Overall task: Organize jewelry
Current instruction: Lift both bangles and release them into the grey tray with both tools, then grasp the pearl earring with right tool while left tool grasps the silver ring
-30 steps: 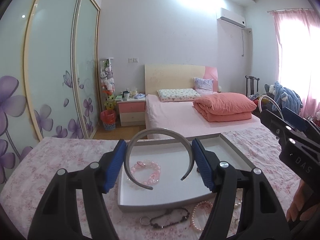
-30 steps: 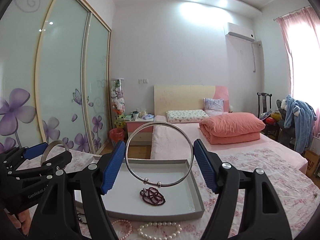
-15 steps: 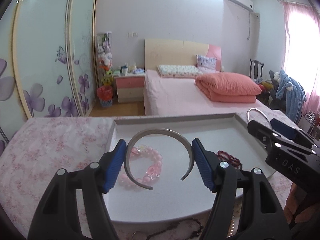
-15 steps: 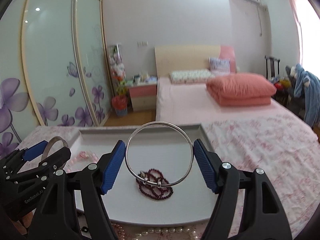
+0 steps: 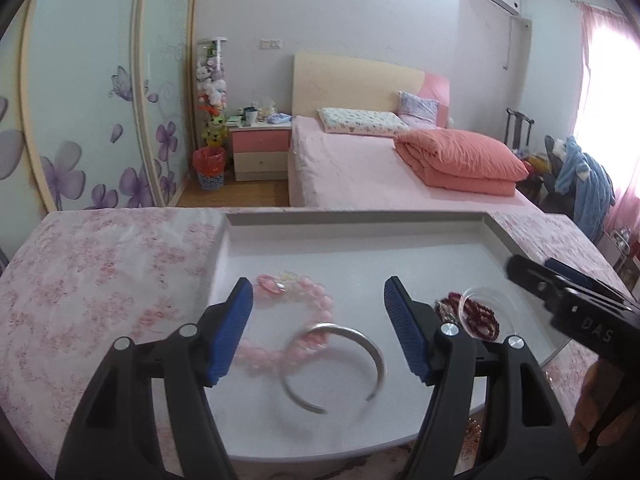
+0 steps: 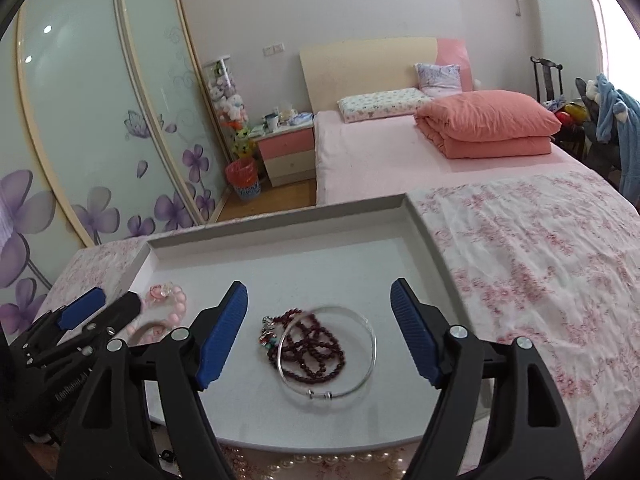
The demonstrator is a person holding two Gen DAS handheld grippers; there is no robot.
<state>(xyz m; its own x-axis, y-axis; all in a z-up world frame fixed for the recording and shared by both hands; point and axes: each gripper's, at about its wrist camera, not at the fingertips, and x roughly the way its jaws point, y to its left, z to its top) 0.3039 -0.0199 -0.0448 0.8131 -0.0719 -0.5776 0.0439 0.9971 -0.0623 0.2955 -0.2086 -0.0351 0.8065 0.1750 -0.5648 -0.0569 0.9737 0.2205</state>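
A grey tray (image 5: 360, 220) (image 6: 280, 232) lies on the floral cloth. My left gripper (image 5: 318, 328) is open and empty over the tray. Below it an open silver cuff bangle (image 5: 376, 356) lies in the tray, overlapping a pink bead bracelet (image 5: 316, 300). My right gripper (image 6: 318, 330) is open and empty. Below it a thin silver ring bangle (image 6: 370, 356) lies on a dark red bead bracelet (image 6: 312, 352). The red beads and ring bangle also show in the left wrist view (image 5: 480, 316). The pink bracelet shows at the left in the right wrist view (image 6: 176, 300).
A pearl strand (image 6: 332, 460) lies on the cloth in front of the tray. The floral cloth (image 6: 540, 248) spreads to the right and left (image 5: 100, 272). A bed with a folded orange quilt (image 5: 460, 160) stands behind, and a wardrobe at the left.
Both grippers tilted down over the tray and opened. The cuff bangle left the left gripper and the ring bangle left the right gripper; both now lie in the tray.
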